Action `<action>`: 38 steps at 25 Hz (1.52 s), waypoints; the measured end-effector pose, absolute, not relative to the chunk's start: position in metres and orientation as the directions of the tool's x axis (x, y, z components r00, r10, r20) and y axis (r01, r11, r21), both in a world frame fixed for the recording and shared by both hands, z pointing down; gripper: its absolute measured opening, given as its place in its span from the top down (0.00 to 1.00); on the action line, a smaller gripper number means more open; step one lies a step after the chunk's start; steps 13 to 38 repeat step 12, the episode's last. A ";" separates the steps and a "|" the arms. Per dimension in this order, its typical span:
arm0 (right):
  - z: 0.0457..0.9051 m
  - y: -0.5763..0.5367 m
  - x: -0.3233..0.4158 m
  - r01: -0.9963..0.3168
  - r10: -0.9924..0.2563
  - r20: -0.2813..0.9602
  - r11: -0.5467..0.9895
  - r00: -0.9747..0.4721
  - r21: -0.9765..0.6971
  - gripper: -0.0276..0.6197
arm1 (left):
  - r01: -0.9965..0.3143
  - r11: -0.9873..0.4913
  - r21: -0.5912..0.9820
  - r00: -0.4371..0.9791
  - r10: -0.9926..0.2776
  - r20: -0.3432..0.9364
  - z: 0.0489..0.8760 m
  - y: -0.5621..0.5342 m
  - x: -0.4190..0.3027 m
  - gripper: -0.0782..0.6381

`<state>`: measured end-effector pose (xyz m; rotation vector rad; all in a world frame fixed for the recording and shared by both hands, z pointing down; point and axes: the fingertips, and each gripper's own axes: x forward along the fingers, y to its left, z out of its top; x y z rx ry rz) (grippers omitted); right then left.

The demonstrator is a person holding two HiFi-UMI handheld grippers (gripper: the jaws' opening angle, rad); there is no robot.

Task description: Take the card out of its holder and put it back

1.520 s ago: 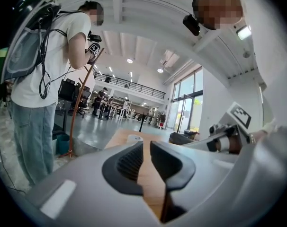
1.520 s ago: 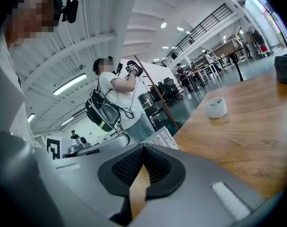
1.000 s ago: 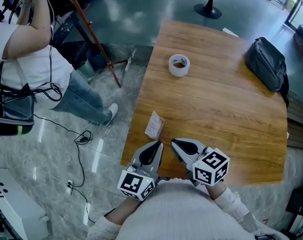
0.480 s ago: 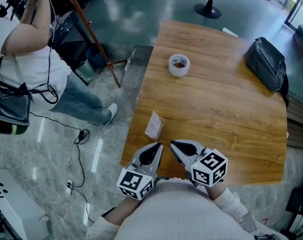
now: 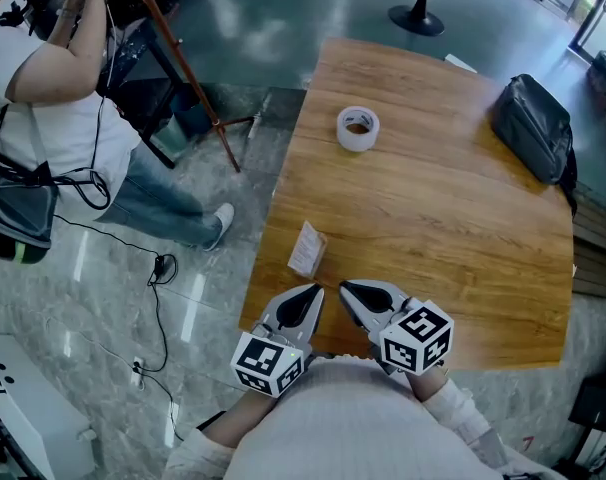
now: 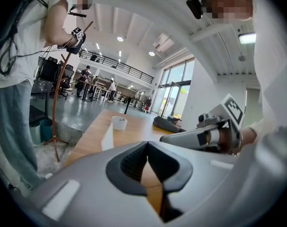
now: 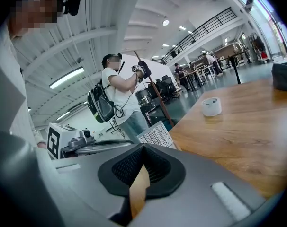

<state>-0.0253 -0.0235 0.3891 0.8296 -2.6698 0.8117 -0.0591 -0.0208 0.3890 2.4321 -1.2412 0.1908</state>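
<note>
- The card holder lies flat on the wooden surface, close to its near left edge. It is just beyond the two gripper tips and touches neither.
- The card seems to sit inside it. The right gripper view shows a printed face there, but I cannot tell where the card ends and the holder begins.
- The left gripper is clenched on nothing, its pads meeting with only the surface showing below them.
- The right gripper is likewise closed and empty, close beside the left one at the near edge.
- A tape roll and a black bag lie well apart from the holder, towards the far side.
- Step in hand, as I judge it: nothing has been taken out yet, and both grippers are poised for the approach.
- The next move likely calls for opening the jaws and reaching forward and left. One gripper would pin the holder while the other pinches the card's exposed edge.
</note>
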 end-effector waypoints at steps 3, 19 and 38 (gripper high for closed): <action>0.391 -0.023 -0.025 -0.585 -0.454 0.372 0.680 -0.809 -0.441 0.97 | -0.797 -0.524 0.300 0.601 -0.738 0.306 0.391 -0.021 -0.059 0.88; 0.395 -0.027 -0.026 -0.595 -0.458 0.385 0.671 -0.801 -0.441 0.97 | -0.792 -0.503 0.345 0.603 -0.732 0.317 0.398 -0.025 -0.066 0.88; 0.395 -0.027 -0.026 -0.595 -0.458 0.385 0.671 -0.801 -0.441 0.97 | -0.792 -0.503 0.345 0.603 -0.732 0.317 0.398 -0.025 -0.066 0.88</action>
